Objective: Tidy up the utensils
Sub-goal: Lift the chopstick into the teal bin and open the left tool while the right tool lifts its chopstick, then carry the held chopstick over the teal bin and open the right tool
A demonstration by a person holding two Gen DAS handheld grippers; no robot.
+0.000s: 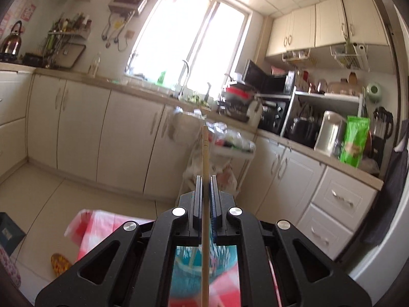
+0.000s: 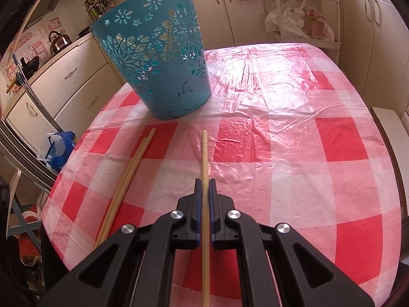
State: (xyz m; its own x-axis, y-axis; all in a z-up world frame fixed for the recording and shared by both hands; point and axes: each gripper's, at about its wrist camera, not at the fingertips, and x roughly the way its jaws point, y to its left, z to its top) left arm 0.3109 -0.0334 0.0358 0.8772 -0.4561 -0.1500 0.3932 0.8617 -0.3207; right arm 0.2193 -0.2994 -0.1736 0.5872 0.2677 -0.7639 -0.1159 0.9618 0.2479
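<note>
My left gripper (image 1: 206,179) is shut on a wooden chopstick (image 1: 205,153) that points up and forward, held high over the teal basket (image 1: 189,263), which shows blurred below between its arms. My right gripper (image 2: 204,182) is shut on another wooden chopstick (image 2: 204,153), held low over the red-and-white checked tablecloth (image 2: 281,153). In the right wrist view the teal cut-out basket (image 2: 163,58) stands at the table's far left. Two more chopsticks (image 2: 127,179) lie side by side on the cloth, left of my right gripper.
Cream kitchen cabinets (image 1: 102,133) and a cluttered counter (image 1: 306,133) surround the table. A white trolley with plastic bags (image 2: 299,18) stands beyond the table's far edge. A blue bag (image 2: 60,148) lies on the floor at the left.
</note>
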